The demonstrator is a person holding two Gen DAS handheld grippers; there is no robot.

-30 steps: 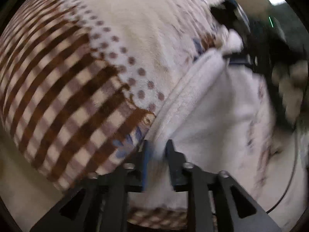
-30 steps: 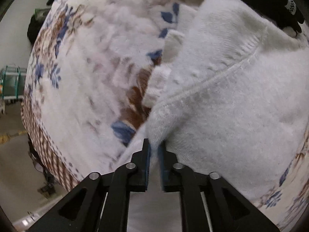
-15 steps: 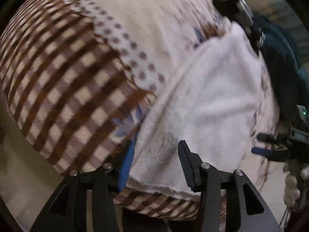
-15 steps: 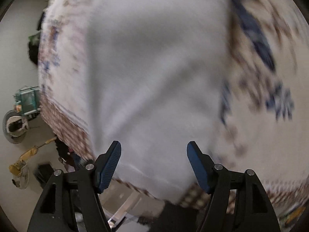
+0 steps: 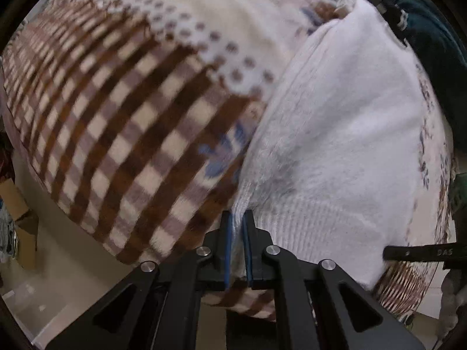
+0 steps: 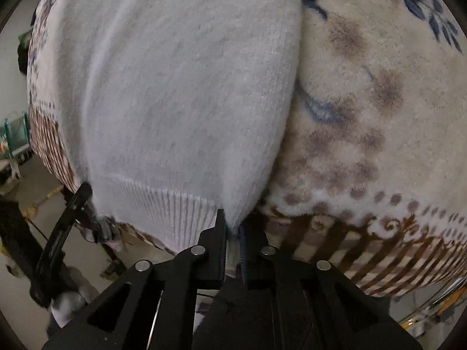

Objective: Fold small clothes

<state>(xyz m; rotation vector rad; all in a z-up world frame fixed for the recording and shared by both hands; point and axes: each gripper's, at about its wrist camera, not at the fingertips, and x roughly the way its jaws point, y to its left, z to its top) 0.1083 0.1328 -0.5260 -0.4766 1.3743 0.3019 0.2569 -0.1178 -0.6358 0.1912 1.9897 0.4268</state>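
Observation:
A small white knit sweater (image 5: 335, 134) lies flat on a patterned blanket (image 5: 122, 110), its ribbed hem toward me. My left gripper (image 5: 237, 242) is shut on the hem's left corner at the blanket's near edge. In the right wrist view the same sweater (image 6: 181, 87) fills the left and middle. My right gripper (image 6: 232, 239) is shut on the hem's right corner. The left gripper's black finger (image 6: 62, 230) shows at that view's lower left by the other corner.
The blanket (image 6: 379, 110) has brown checks along its border and blue and brown flowers further in. Its edge drops off just under both grippers to a pale floor (image 5: 58, 277). A dark garment (image 5: 437, 58) lies at the far right.
Both grippers were shut on the sweater, opened half a second ago above it, and are now shut again on the two corners of the ribbed hem.

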